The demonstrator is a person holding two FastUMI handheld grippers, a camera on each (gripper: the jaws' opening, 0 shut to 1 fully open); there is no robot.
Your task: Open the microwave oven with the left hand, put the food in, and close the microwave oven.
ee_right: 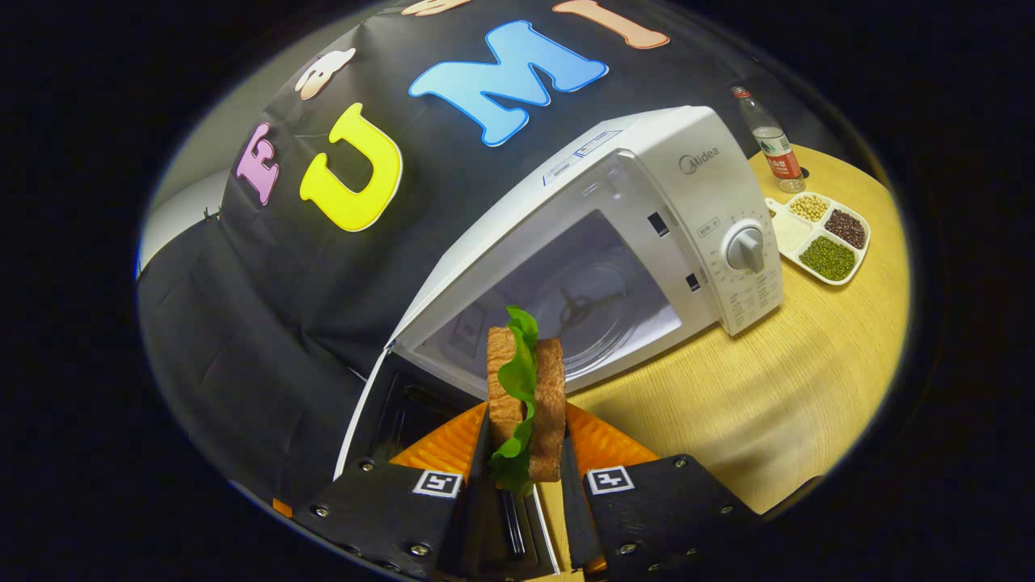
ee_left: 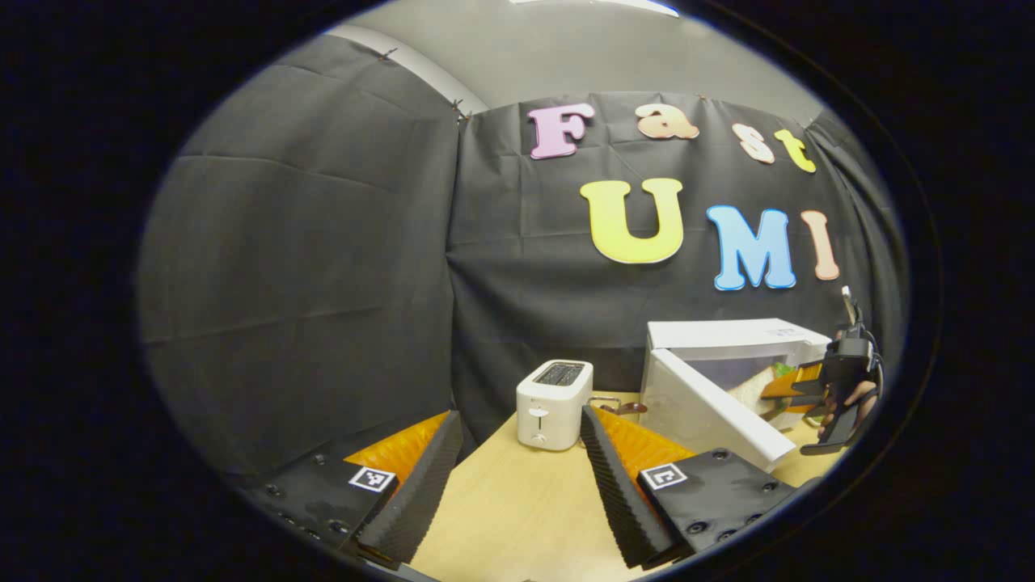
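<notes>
I have the sandwich (ee_right: 525,404) pinched between the fingers of my right gripper (ee_right: 525,477), jaws nearly closed on the two bread faces, and it sits just in front of the microwave (ee_right: 647,234), whose door (ee_right: 388,420) hangs open with the turntable (ee_right: 586,311) bare. It stands on edge, long axis pointing away from the gripper toward the cavity, lettuce poking out at both ends. I judge it light, soft and easily crushed, so flat pressure on the bread suits it. My left gripper (ee_left: 517,485) hangs wide open and empty, back near the toaster (ee_left: 554,404).
</notes>
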